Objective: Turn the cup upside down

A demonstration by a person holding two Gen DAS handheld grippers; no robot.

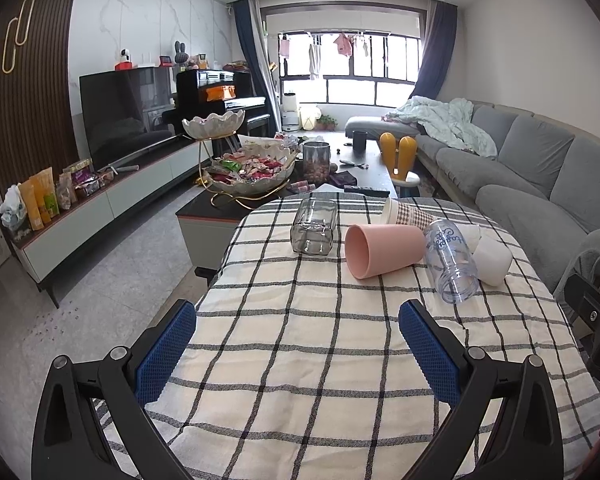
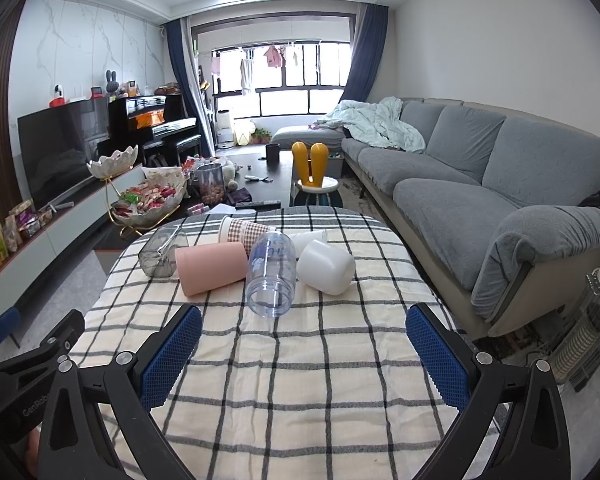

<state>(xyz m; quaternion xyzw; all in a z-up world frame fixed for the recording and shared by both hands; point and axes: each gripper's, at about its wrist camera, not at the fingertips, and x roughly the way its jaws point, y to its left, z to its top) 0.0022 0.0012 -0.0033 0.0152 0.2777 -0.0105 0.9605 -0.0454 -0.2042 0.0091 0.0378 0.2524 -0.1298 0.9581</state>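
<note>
Several cups lie on their sides on the checked tablecloth (image 1: 300, 360): a grey clear square glass (image 1: 313, 226), a pink cup (image 1: 382, 249), a clear cup with blue print (image 1: 452, 262), a white cup (image 1: 492, 260) and a checked paper cup (image 1: 406, 212). They also show in the right wrist view: grey glass (image 2: 162, 252), pink cup (image 2: 212, 266), clear cup (image 2: 271, 276), white cup (image 2: 326, 266), checked cup (image 2: 240, 230). My left gripper (image 1: 298, 344) is open and empty, short of the cups. My right gripper (image 2: 304, 350) is open and empty, just short of the clear cup.
A coffee table (image 1: 364, 168) with a snack bowl stand (image 1: 252, 172) and a jar stands beyond the table. A grey sofa (image 2: 480, 184) runs along the right, a TV cabinet (image 1: 100, 200) along the left. A heater (image 2: 588, 332) stands at the right.
</note>
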